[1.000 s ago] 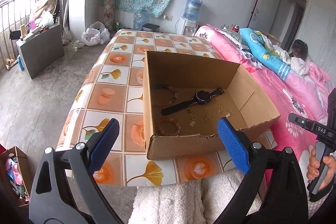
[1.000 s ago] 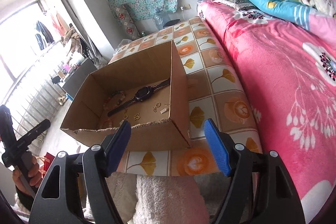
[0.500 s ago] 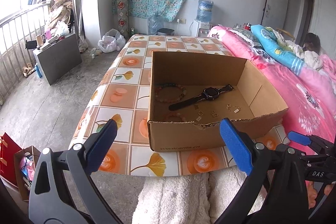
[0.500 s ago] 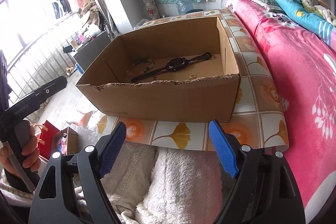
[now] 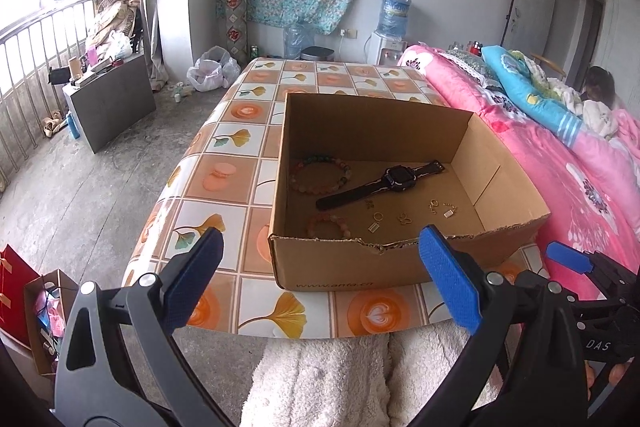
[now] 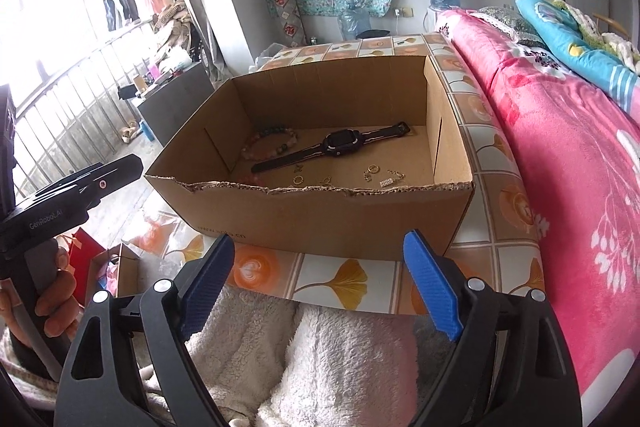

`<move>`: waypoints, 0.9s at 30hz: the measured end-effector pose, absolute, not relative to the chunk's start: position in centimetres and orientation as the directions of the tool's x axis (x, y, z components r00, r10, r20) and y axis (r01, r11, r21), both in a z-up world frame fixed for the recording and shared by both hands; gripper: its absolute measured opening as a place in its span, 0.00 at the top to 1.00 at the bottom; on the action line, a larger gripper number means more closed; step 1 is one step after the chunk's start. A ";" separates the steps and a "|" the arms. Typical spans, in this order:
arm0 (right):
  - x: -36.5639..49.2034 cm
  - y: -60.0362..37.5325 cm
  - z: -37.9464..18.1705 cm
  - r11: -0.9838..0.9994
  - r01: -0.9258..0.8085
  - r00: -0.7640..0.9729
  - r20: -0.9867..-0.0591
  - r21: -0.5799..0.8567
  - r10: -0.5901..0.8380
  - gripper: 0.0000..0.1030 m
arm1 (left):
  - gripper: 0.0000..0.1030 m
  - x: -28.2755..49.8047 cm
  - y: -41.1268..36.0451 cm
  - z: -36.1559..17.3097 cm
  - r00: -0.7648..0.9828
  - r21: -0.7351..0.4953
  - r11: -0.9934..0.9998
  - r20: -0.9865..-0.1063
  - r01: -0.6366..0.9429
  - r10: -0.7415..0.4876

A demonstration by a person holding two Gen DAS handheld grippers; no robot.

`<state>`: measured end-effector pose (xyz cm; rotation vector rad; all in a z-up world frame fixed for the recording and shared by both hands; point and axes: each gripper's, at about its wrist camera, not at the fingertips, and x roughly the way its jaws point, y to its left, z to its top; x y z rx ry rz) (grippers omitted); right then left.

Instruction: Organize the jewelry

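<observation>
Gold trinkets point(image 5: 404, 219) tiny, slippery (pinch flat); black watch point(image 5: 382, 185) takes grip midstrap. Left gripper point(image 5: 320, 279), right gripper point(image 6: 318, 279) both released, empty, the right's jaws just widened.

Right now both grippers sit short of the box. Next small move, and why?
Probably ease the right gripper forward over the torn near edge of the cardboard box toward the small gold pieces. Its jaws have just been opening and hold nothing, as do those of the left gripper. The watch, bracelets and gold pieces all lie loose on the box floor.
</observation>
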<state>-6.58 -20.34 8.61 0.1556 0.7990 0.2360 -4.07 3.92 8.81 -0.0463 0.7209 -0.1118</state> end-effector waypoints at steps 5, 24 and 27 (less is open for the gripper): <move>-6.2 -19.9 8.1 0.960 -0.143 0.661 -0.699 0.241 0.274 0.17 | 0.08 -4.1 3.7 8.4 0.738 -0.095 0.990 -0.660 0.102 -0.139; -5.7 -19.7 6.6 0.965 -0.100 0.628 -0.737 0.242 0.250 0.17 | 0.08 -4.7 1.6 6.9 0.728 0.008 0.999 -0.684 0.054 -0.034; -5.4 -20.0 6.2 0.967 -0.087 0.617 -0.749 0.238 0.240 0.17 | 0.08 -4.3 1.5 6.6 0.709 0.012 0.999 -0.705 0.036 -0.017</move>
